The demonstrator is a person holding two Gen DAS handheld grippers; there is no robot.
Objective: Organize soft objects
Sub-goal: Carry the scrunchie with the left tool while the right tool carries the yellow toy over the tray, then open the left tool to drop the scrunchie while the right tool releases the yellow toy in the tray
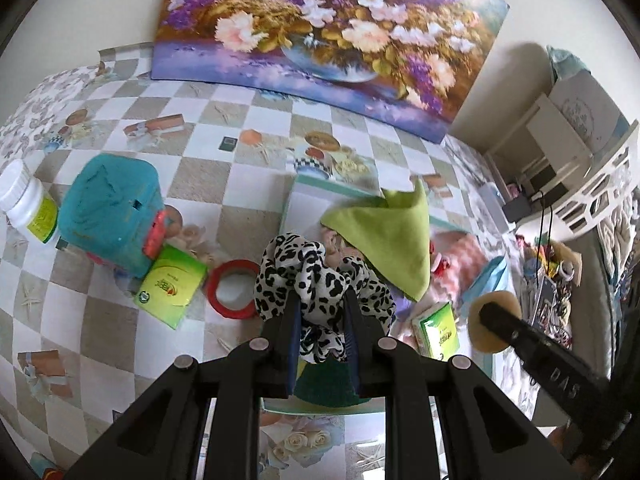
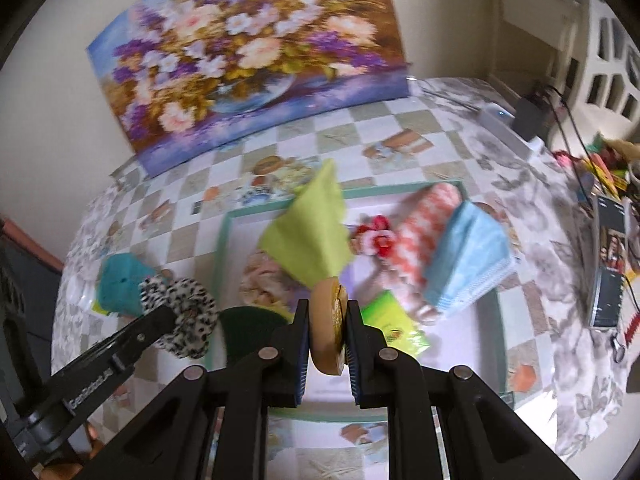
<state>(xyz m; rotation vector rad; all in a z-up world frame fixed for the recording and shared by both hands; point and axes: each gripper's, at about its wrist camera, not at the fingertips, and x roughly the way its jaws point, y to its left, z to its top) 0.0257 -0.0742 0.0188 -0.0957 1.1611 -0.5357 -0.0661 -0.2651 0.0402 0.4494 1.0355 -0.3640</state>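
Note:
My left gripper (image 1: 320, 300) is shut on a black-and-white spotted scrunchie (image 1: 320, 276), held above the table by the tray's left edge; it also shows in the right wrist view (image 2: 180, 316). My right gripper (image 2: 328, 320) is shut on a round tan sponge puff (image 2: 326, 328), over the white tray (image 2: 472, 320); the puff also shows in the left wrist view (image 1: 492, 324). On the tray lie a lime green cloth (image 2: 308, 232), a pink checked cloth (image 2: 424, 224), a stack of blue masks (image 2: 468, 256), a red-white scrunchie (image 2: 374, 236) and a dark green pad (image 2: 250, 324).
A teal container (image 1: 112, 212), a white bottle (image 1: 28, 204), a green tissue pack (image 1: 170, 284) and a red tape roll (image 1: 232, 288) lie left of the tray. A flower painting (image 1: 320, 32) leans on the wall. Clutter and cables (image 2: 600, 200) lie at the right.

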